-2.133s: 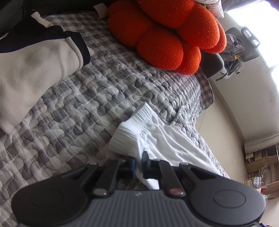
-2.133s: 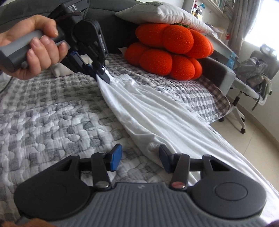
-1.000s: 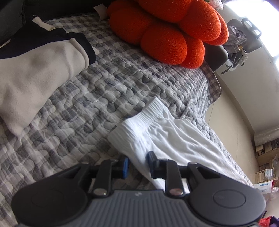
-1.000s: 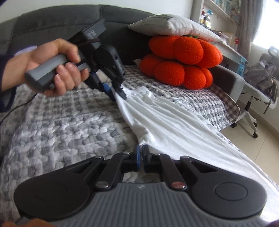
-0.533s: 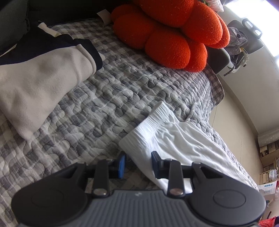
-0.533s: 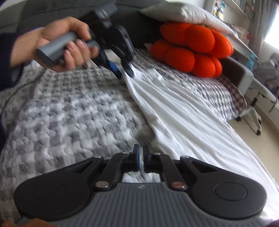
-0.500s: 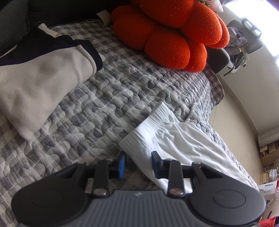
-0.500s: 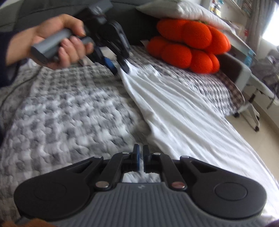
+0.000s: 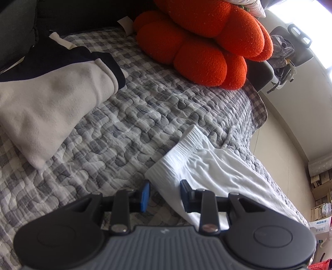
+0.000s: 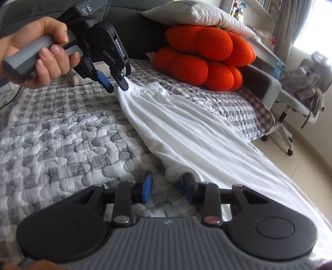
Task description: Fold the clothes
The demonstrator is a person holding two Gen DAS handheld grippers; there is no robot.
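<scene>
Right hand-held gripper (image 10: pixel 167 187) just let go, jaws opening beside the white garment (image 10: pixel 186 133), left hand-held gripper (image 9: pixel 164 194) spread loosely around its waistband corner. Garment runs lengthwise from left gripper toward right one; orange cushion (image 10: pixel 205 60) beyond, beige fleece (image 9: pixel 47 108) off left.

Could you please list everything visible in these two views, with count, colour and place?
white garment: one, white, spread lengthwise on the quilt, waistband at the far end.
quilt: one, grey-white check, covering the bed.
orange cushion: one lumpy pile, orange, at the headboard.
pillow: one, white, on top of the orange cushion.
beige fleece: one, beige with navy trim, folded on the quilt.
office chair: one, grey, beside the bed.
hand: one, holding the left tool.
left claw: open, straddling the garment's corner.
right claw: jaws opening, beside the garment's edge.
</scene>
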